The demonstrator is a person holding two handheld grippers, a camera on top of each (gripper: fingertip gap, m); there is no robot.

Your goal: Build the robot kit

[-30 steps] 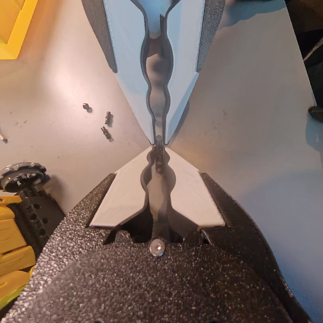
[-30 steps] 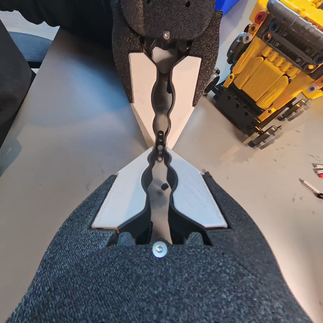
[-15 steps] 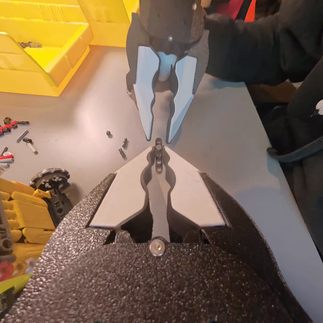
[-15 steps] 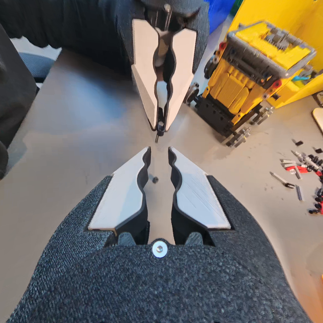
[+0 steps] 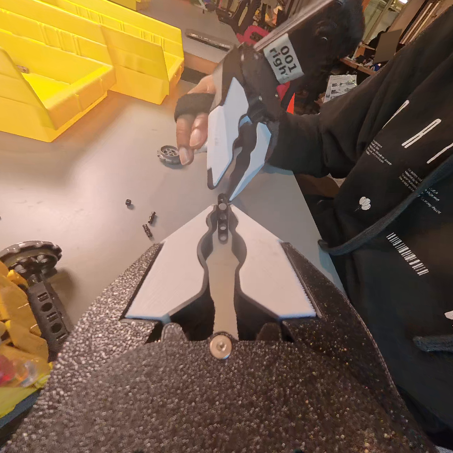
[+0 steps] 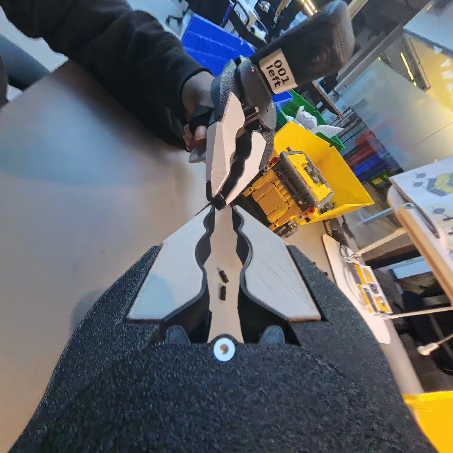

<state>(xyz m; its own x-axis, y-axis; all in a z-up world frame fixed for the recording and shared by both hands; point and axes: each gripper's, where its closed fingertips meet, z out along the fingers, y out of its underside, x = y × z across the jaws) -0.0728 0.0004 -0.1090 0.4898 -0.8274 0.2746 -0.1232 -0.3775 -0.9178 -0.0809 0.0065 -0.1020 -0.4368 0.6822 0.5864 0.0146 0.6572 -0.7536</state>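
Note:
My left gripper (image 5: pixel 222 208) is shut on a small black beam with a row of holes (image 5: pixel 222 226). A pale pin (image 5: pixel 222 206) sits in one of its top holes. My right gripper (image 5: pixel 220 190) hangs tilted just above the beam's top end, held by a hand (image 5: pixel 188 132). In the right wrist view my right gripper (image 6: pixel 223 208) is open and empty. Its tips almost touch the left gripper (image 6: pixel 219 199), which pinches the black beam (image 6: pixel 220 201). Two black pins (image 6: pixel 223 274) lie on the table between the right fingers.
Grey table (image 5: pixel 73 183) with loose black pins (image 5: pixel 152 217) and a grey wheel hub (image 5: pixel 169 154). A yellow brick vehicle (image 6: pixel 282 191) stands near, its wheel (image 5: pixel 30 255) at left. Yellow bins (image 5: pixel 73 73) stand behind. A person in black (image 5: pixel 392 171) is at right. My left and right fingertips are right by each other.
The right gripper opened, let go of the beam and drew back, then tilted close to its top end. Both grippers rose and swung. The left gripper kept the beam.

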